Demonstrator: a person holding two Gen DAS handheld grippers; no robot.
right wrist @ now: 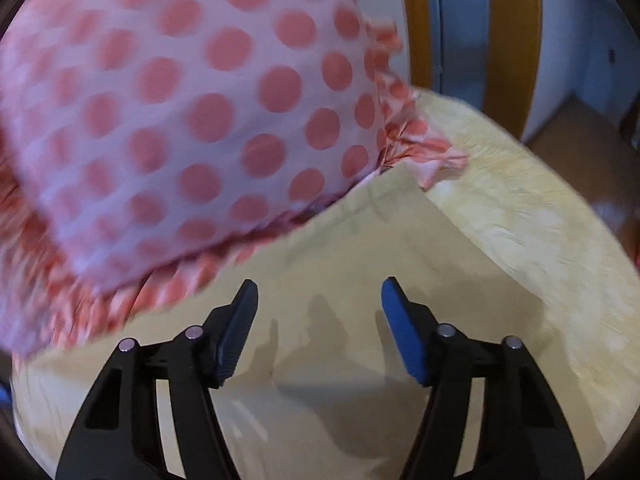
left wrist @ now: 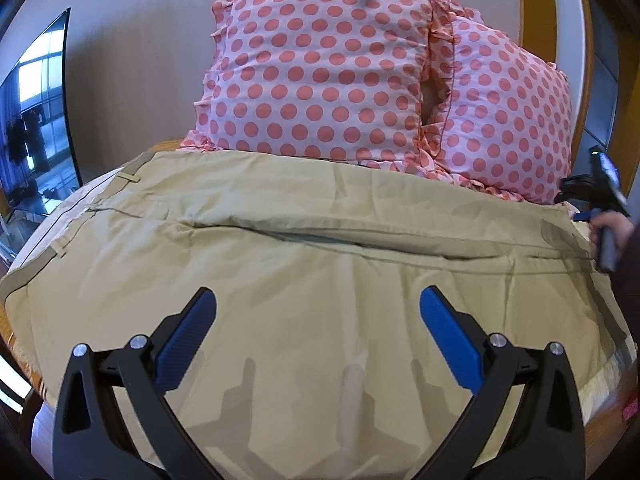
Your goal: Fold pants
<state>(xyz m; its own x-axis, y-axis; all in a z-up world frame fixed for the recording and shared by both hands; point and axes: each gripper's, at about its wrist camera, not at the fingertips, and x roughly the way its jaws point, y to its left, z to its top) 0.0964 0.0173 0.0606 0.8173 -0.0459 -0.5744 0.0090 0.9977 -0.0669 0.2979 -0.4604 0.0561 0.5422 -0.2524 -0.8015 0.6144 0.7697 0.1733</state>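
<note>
Under my left tongs (left wrist: 318, 304), jaws wide, khaki pants (left wrist: 304, 264) lie spread flat on bed. Right tongs (right wrist: 318, 294) also wide, hovering over pants' hem end (right wrist: 360, 264). Far side: polka-dot pillows (left wrist: 320, 68).

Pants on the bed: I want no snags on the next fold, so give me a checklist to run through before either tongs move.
1. Left tongs open, nothing held: ok.
2. Right tongs open, nothing held: ok.
3. Pants lying spread out: ok, though a long crease runs across the middle.
4. Cuff end lying flat under the right tongs: ok.
5. Polka-dot pillows clear of the pants: not ok, they touch the far edge.
6. Right wrist view sharp enough to aim: not ok, blurred.
</note>
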